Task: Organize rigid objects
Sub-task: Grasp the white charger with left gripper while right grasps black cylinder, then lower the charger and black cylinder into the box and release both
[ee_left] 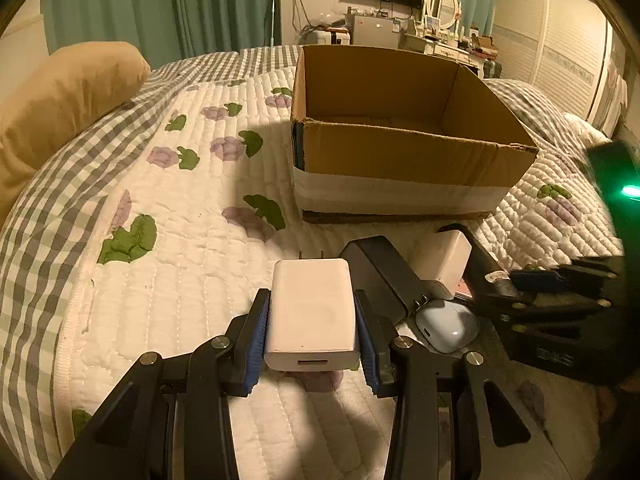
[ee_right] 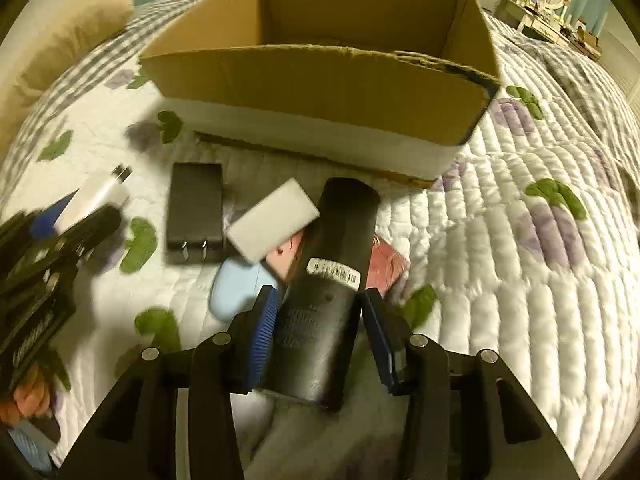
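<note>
**Firm up the hold on the black bar, then over to the box**

Right gripper (ee_right: 319, 294) pointing steeply down with the black bar (ee_right: 336, 248) between its jaws: left pad against the bar's flank, right pad at its edge. Cannot tell whether the squeeze is firm yet. Left gripper (ee_left: 312, 297) clenched on a white charger (ee_left: 312, 312), held just above the quilt (ee_left: 160, 300), prongs pointing toward the cardboard box (ee_left: 400, 156).

To do this step well:
- Confirm both pads bear on the bar before raising it, since a smooth rounded body probably slips in a half grip
- Note the hold near one end of a long body (likely to droop at the far end), so lift slowly and keep it level
- Lift straight up, because the bar lies across a white block (ee_right: 274, 218) and the pink pieces, and dragging sideways may scatter them
- Clear the near wall of the box, just beyond the pile, before lowering inside
- Keep the left gripper out of the path; close beside the pile at present

Count on view:
- Cardboard box: one, nothing visible inside
- White chargers or blocks: two, one held and one on the pile
- Black plug adapter (ee_right: 195, 210): one, flat on the quilt
- Black bar: one
- Pale blue rounded case (ee_right: 238, 288): one
- Pink flat pieces (ee_right: 386, 264): seemingly two, partly hidden under the bar
</note>
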`<state>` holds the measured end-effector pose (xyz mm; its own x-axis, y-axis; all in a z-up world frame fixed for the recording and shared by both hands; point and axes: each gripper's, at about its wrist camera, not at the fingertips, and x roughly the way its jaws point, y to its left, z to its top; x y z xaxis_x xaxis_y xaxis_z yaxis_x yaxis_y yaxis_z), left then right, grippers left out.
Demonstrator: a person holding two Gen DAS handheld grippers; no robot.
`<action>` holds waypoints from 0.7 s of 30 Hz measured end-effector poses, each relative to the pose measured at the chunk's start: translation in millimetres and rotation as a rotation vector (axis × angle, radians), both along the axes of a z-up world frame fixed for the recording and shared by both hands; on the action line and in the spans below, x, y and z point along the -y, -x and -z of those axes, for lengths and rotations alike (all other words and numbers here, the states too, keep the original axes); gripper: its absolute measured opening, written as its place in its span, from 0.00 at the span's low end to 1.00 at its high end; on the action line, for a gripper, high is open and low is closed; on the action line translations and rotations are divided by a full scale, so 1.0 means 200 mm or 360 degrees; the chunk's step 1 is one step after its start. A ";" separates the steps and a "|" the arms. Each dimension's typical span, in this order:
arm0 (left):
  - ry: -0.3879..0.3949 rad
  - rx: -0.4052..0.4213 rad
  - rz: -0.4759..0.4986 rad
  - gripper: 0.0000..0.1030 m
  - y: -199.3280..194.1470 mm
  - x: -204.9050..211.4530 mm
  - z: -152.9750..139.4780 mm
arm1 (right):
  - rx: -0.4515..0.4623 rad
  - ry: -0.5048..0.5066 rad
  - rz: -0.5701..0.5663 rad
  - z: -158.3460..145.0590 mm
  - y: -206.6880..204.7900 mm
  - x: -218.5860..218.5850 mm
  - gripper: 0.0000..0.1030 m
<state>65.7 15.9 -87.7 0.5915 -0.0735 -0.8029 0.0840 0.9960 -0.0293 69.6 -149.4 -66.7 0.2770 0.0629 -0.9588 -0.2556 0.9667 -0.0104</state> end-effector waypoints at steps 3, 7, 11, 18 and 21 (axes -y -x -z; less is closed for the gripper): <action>0.0004 -0.0013 -0.0006 0.39 -0.01 0.00 0.01 | -0.0050 0.0037 -0.0008 0.05 -0.06 -0.03 0.49; 0.0011 -0.0015 -0.0008 0.39 -0.01 0.00 0.00 | -0.0060 0.0102 -0.0029 0.11 -0.11 -0.07 0.48; 0.0019 0.0000 -0.0007 0.39 0.00 -0.01 -0.01 | 0.0018 0.0056 -0.0057 0.05 -0.04 -0.09 0.44; 0.0018 0.0027 0.0003 0.39 0.01 0.01 -0.06 | 0.0203 -0.0078 -0.0082 -0.18 0.14 -0.01 0.39; 0.0031 0.0057 0.0003 0.39 0.02 0.01 -0.10 | 0.0271 -0.0142 -0.0078 -0.27 0.17 0.00 0.37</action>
<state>62.3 13.7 -66.8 0.6198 -0.0898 -0.7796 0.0870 0.9952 -0.0455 35.6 -149.2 -12.9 0.4290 0.1629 -0.8885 -0.3040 0.9523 0.0278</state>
